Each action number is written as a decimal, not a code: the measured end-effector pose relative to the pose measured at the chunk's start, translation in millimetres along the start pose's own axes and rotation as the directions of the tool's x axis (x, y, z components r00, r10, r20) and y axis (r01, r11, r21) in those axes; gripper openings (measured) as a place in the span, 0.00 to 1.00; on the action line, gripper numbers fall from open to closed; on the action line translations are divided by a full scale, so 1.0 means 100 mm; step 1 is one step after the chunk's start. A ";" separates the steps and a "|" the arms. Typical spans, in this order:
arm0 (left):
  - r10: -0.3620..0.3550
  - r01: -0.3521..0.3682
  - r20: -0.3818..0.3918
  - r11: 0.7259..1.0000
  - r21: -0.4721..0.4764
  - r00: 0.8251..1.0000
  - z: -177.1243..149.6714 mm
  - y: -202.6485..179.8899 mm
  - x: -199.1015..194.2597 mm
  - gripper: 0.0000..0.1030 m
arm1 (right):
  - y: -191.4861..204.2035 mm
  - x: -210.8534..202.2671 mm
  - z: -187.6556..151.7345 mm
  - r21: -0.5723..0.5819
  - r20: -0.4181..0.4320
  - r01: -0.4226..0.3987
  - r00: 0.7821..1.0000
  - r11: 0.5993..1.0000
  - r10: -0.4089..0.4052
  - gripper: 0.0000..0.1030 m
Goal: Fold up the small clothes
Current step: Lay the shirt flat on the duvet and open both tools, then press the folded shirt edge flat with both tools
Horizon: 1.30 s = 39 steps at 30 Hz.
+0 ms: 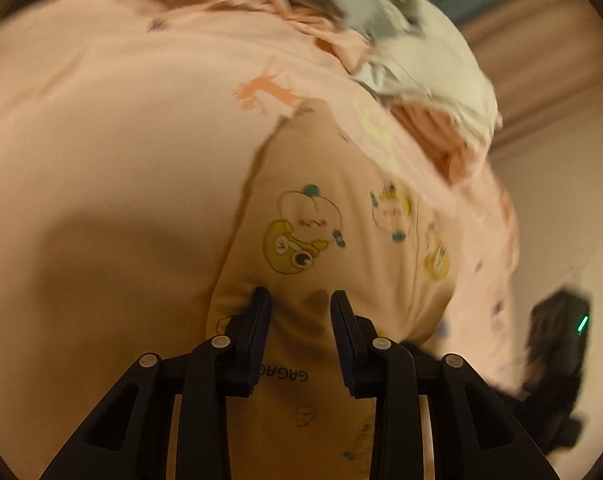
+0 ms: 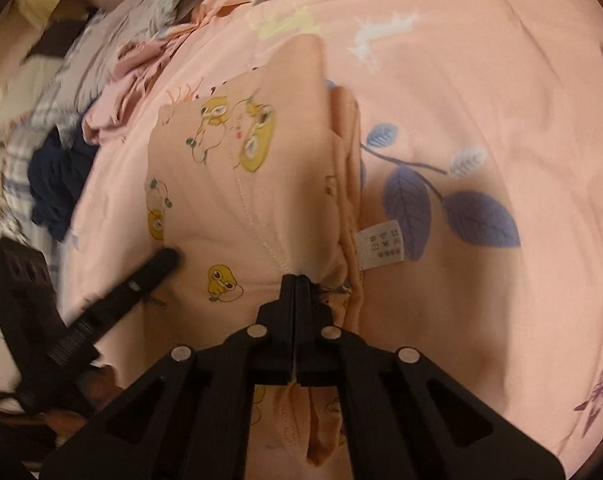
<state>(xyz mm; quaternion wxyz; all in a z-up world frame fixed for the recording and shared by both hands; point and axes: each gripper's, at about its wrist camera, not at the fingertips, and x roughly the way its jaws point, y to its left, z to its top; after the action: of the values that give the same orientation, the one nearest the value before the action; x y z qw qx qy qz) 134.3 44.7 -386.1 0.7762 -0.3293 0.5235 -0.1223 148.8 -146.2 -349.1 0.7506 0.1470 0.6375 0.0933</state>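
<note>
So the little peach undies [image 2: 237,184] with the yellow cartoon prints are lying flat on a pink bedsheet [image 2: 481,80], pretty much in the middle of the right wrist view. The waistband edge runs down the right side of the garment, bunched a bit, with a white care label [image 2: 379,245] sticking out just beside a purple leaf print on the sheet. To the right of that edge the sheet is bare and smooth, loads of room. The left side is tighter: a pile of other clothes [image 2: 61,152] sits near the upper left, navy and plaid stuff mixed in, close to the garment's far corner but not touching as far as I can tell.

The right tool [image 2: 296,278] points steeply down, and its jaws are together, pinched on the fabric at the near end of the seam by the waistband.

The left tool [image 1: 300,300] is angled down too, jaws apart, tips resting on or just above the cloth near its left edge, can't tell if they actually press it. In the left wrist view there's another heap of pale clothes [image 1: 421,52] at the top right.
</note>
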 end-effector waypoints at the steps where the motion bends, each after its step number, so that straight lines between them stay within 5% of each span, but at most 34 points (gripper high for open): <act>1: -0.019 0.019 -0.001 0.999 -0.038 1.000 0.00 0.04 -0.03 0.32 | 0.01 -0.01 0.00 -0.012 0.005 0.011 1.000 1.000 -0.011 0.00; 3: -0.021 0.019 -0.021 0.996 -0.089 1.000 0.00 0.05 -0.12 0.32 | -0.02 -0.04 0.01 0.014 0.004 0.011 1.000 1.000 -0.011 0.00; 7: 0.103 -0.103 0.001 0.995 0.015 0.995 -0.07 -0.22 -0.44 0.33 | -0.06 -0.22 0.01 0.109 -0.013 -0.045 0.999 0.993 0.047 0.10; 9: 0.021 -0.021 0.000 0.999 0.036 1.000 -0.13 -0.30 -0.50 0.33 | 0.01 -0.35 -0.05 0.102 0.002 -0.037 0.999 0.994 0.037 0.25; 11: -0.022 0.023 -0.055 0.999 0.027 0.998 -0.20 -0.30 -0.41 0.33 | 0.07 -0.38 -0.13 0.104 0.002 -0.044 0.999 0.994 0.044 0.29; 14: 0.212 -0.195 -0.135 0.972 0.131 0.968 -0.41 -0.31 -0.04 0.33 | 0.18 -0.28 -0.25 0.104 -0.029 -0.071 0.997 0.992 0.074 0.27; 15: 0.254 -0.231 -0.098 0.952 0.203 0.962 -0.48 -0.33 0.03 0.29 | 0.18 -0.19 -0.30 0.113 -0.060 -0.044 0.997 0.993 0.051 0.26; 18: 0.259 -0.255 0.026 0.921 0.295 0.966 -0.65 -0.38 0.04 0.29 | 0.03 0.02 -0.43 0.176 -0.088 -0.036 0.995 0.984 0.052 0.20; 25: 0.229 -0.231 0.036 0.941 0.246 0.973 -0.61 -0.35 0.07 0.29 | 0.01 0.04 -0.45 0.156 -0.080 -0.042 0.995 0.987 0.055 0.15; 33: 0.339 -0.369 0.145 0.862 0.347 0.929 -0.83 -0.50 0.08 0.30 | 0.08 0.06 -0.49 0.075 -0.039 -0.015 0.999 0.997 0.018 0.16; 39: 0.332 -0.358 0.133 0.878 0.319 0.934 -0.79 -0.46 0.05 0.30 | 0.08 0.06 -0.49 0.059 -0.046 -0.028 0.998 0.998 0.031 0.16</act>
<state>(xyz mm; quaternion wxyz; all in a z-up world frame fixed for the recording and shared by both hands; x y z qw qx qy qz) 72.8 -23.2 -379.5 0.8492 -0.0971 0.5158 -0.0576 102.3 -132.1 -358.9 0.7294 0.1759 0.6551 0.0893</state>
